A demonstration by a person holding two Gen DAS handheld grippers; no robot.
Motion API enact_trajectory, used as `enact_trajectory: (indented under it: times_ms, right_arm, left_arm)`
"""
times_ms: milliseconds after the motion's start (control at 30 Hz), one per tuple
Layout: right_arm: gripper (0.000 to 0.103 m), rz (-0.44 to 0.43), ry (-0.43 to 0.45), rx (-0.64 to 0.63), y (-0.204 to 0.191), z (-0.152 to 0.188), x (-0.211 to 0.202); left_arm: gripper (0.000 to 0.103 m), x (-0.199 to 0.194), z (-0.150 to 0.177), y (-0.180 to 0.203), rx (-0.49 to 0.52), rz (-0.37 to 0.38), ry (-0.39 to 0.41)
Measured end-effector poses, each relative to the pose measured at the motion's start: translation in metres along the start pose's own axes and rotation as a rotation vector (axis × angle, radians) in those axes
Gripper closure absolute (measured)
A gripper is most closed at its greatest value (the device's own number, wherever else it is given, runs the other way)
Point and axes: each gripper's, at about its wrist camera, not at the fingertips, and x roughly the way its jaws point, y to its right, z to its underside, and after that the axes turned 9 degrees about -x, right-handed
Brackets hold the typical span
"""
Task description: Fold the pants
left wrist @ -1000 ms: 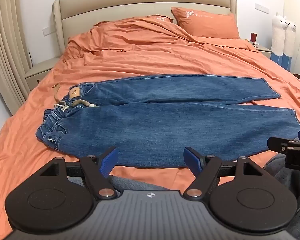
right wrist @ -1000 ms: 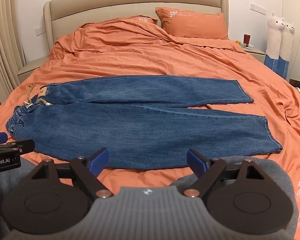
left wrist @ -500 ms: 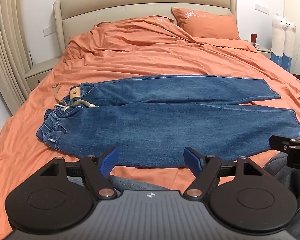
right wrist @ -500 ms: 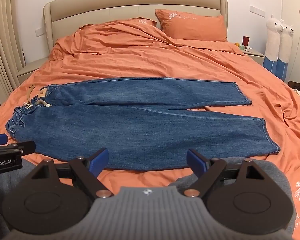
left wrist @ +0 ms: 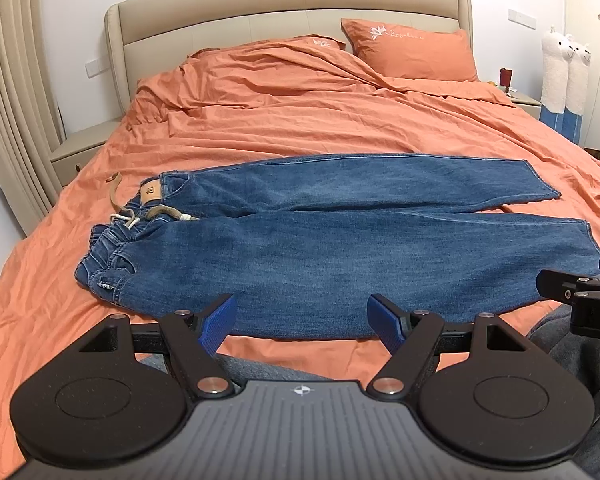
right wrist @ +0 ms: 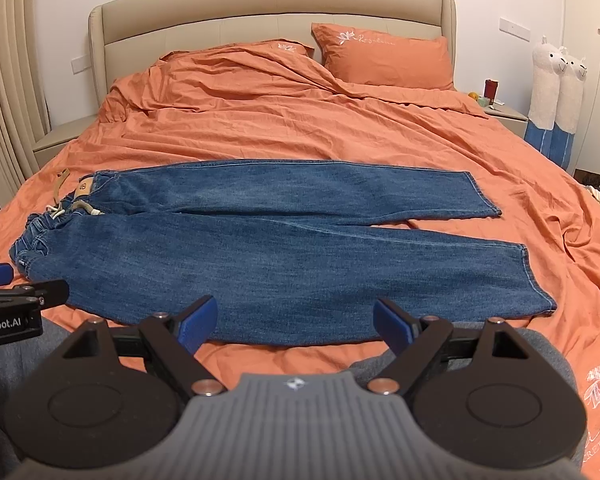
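**Jeans lie flat on bed as two grippers hover at its foot**

Left wrist view: blue jeans (left wrist: pixel 340 248) lie spread across an orange duvet (left wrist: pixel 320 120) on the bed, waistband to the left, both legs running to the right, side by side and parting a little toward the hems. A tan belt (left wrist: pixel 114 188) trails from the waistband, where a white drawstring (left wrist: pixel 130 220) is knotted. The left gripper (left wrist: pixel 302 318) hangs over the near edge of the bed, its blue-padded jaws wide apart and holding nothing, the near leg of the jeans just beyond them. At the right edge the right gripper (left wrist: pixel 580 292) shows only in part; from here its jaws cannot be judged. An orange pillow (left wrist: pixel 412 50) leans against the beige headboard (left wrist: pixel 280 4), and two plush alpacas (left wrist: pixel 564 80) stand at the far right wall beside a nightstand (left wrist: pixel 524 102).

Right wrist view: the jeans (right wrist: pixel 292 248) lie across the same duvet (right wrist: pixel 300 120), the near leg's hem at the right and the far leg's hem short of it. The right gripper (right wrist: pixel 296 324) hovers over the bed's near edge, jaws spread wide and empty, clear of the denim. The left gripper (right wrist: pixel 16 296) pokes in at the left edge, near the waistband. The pillow (right wrist: pixel 384 58), headboard (right wrist: pixel 272 8) and alpacas (right wrist: pixel 556 92) fill the background.
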Motion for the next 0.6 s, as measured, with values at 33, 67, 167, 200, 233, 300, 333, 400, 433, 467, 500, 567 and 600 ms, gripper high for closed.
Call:
enact_trajectory:
  times_ms: [33,67,167,200,233,300,333,400,433,467,500,567,600]
  right_arm:
    - [0.021,0.0,0.001,0.001,0.0,0.0,0.0001]
    - [0.021,0.001,0.001,0.001,-0.0006,0.0,0.0002]
    - [0.021,0.0,0.002,-0.001,-0.001,-0.0003,-0.0003]
    - [0.021,0.0,0.004,-0.001,-0.0013,0.0005,-0.0011]
    - [0.021,0.0,0.003,0.0,-0.0011,0.0006,-0.0013]
    - [0.021,0.001,0.004,0.0,-0.0013,0.0001,-0.0014]
    - [0.021,0.001,0.004,0.001,-0.0014,-0.0002,-0.0017]
    - [0.021,0.001,0.007,0.003,-0.0007,0.001,-0.0026]
    - [0.021,0.001,0.007,0.003,-0.0007,0.001,-0.0027]
    - [0.021,0.0,0.007,0.003,-0.001,0.0008,-0.0029]
    - [0.021,0.0,0.007,0.002,-0.0007,0.0009,-0.0027]
    - [0.021,0.001,0.007,0.001,-0.001,0.0006,-0.0028]
    - [0.021,0.001,0.007,0.003,-0.0005,0.001,-0.0027]
  left_arm:
    - [0.016,-0.0005,-0.0004,-0.0003,0.0,0.0,0.0]
    - [0.016,-0.0001,-0.0001,-0.0003,-0.001,0.001,0.001]
    - [0.016,-0.0011,-0.0032,0.0014,0.002,0.0,0.002]
    - [0.016,-0.0018,-0.0037,0.0011,0.002,0.002,0.002]
    - [0.016,-0.0016,-0.0036,0.0013,0.003,0.001,0.001]
    - [0.016,-0.0019,-0.004,0.0013,0.004,0.001,0.001]
    - [0.016,-0.0017,-0.0038,0.0014,0.003,0.001,0.002]
    - [0.016,-0.0035,-0.0043,0.0004,0.003,0.001,0.004]
    - [0.016,-0.0043,-0.0051,0.0001,0.002,0.001,0.004]
    - [0.016,-0.0044,-0.0053,0.0001,0.002,0.001,0.004]
    - [0.016,-0.0046,-0.0053,0.0003,0.003,0.001,0.004]
    - [0.016,-0.0045,-0.0052,0.0003,0.004,0.001,0.004]
    - [0.016,-0.0047,-0.0053,0.0002,0.004,0.001,0.004]
